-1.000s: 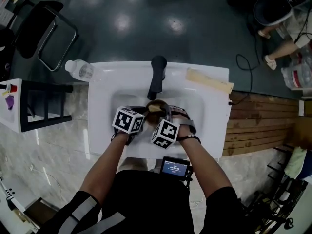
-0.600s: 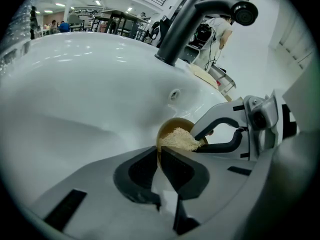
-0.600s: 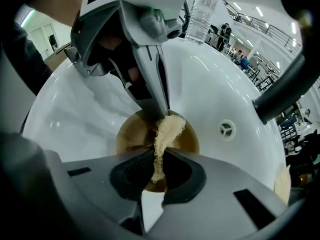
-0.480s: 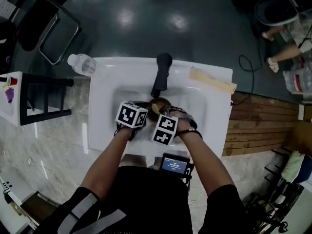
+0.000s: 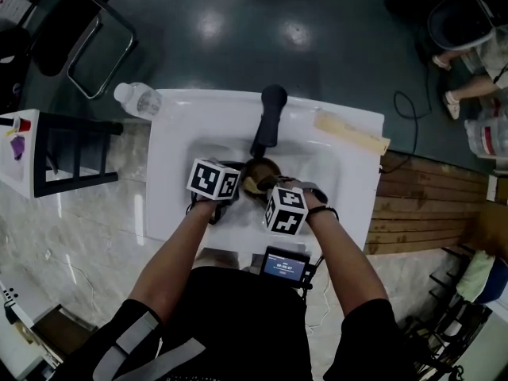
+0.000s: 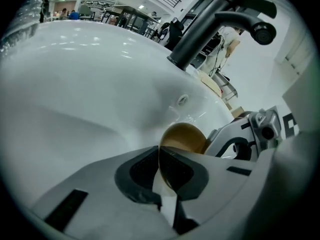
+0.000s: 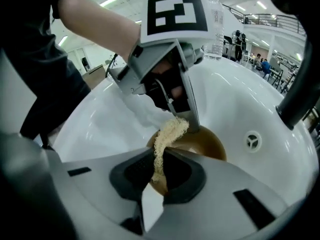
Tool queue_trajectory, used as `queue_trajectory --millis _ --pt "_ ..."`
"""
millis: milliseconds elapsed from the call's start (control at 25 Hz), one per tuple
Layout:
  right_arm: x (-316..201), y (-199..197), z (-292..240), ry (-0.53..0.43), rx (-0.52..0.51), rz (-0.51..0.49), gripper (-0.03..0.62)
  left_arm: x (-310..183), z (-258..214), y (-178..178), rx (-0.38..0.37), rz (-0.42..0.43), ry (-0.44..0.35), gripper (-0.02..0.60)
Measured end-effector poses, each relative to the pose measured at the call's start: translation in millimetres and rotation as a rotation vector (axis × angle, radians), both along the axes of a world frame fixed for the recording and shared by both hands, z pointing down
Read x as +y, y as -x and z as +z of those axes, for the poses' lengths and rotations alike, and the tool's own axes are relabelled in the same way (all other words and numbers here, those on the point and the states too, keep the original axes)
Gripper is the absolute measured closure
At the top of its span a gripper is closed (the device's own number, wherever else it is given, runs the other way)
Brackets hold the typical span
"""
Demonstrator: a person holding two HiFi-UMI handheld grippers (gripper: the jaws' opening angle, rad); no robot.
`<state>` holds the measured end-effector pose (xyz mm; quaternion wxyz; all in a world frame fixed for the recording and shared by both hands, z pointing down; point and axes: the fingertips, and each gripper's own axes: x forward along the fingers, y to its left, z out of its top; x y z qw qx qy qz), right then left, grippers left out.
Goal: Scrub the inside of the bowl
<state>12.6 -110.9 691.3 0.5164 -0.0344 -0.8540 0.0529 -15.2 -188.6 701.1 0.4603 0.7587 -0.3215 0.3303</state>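
Where the white ceramic sink (image 5: 175, 161) dips into its basin, a small round brown bowl (image 5: 260, 171) sits just below the black faucet (image 5: 268, 121) and beside the drain. The bowl is glossy, amber-brown inside and out, with a thin rim, and it is tipped so that its opening faces the person's right side.

Both bare forearms reach forward from the bottom of the head view and meet over the basin, the hands close together, each carrying its marker cube on top. The left hand comes in from the bowl's left and angles steeply downward. The right hand, with a dark strap round the wrist, comes in from the near right and also slopes down towards the bowl.

The left tool (image 6: 160, 156) has just been closing its jaws, and the bowl's thin rim stands between them; the dark pads are almost together and clamp that rim, holding the bowl on edge against the basin wall.

The right tool (image 7: 159, 169) has its jaws pressed on a pale beige, coarse-fibred scrubbing pad (image 7: 167, 136). The pad runs out from the pads as a narrow strip, over the near rim and into the bowl, and its far end lies next to the left tool's finger at the opposite rim.
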Motion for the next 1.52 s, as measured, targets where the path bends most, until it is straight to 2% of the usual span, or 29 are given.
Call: queue_trajectory --millis 200,360,840,1080,1360,1520 --pt "7.6 -4.6 -6.8 0.040 -0.005 -0.031 0.551 0.3 0.1 -0.8 -0.013 0.014 0.001 0.566" --pt "3.3 -15.8 -9.3 0.032 0.019 -0.009 0.551 1.9 -0.2 -0.2 -0.015 0.021 0.006 0.566" --pt "-38.6 -40.5 -12.3 -0.086 0.089 0.143 0.551 6.7 -2.4 -1.8 -0.031 0.067 -0.001 0.566" --pt "-56.5 -45.2 -7.7 -0.112 0.117 0.235 0.551 8.1 -4.2 -3.1 -0.040 0.082 -0.013 0.565" --pt "-70.9 -40.3 -1.2 -0.102 0.127 0.339 0.551 8.5 -4.2 -3.6 -0.042 0.079 -0.012 0.565" --pt "-75.5 -30.0 -0.6 -0.052 0.121 0.429 0.551 8.1 -3.7 -3.1 -0.030 0.060 0.003 0.565"
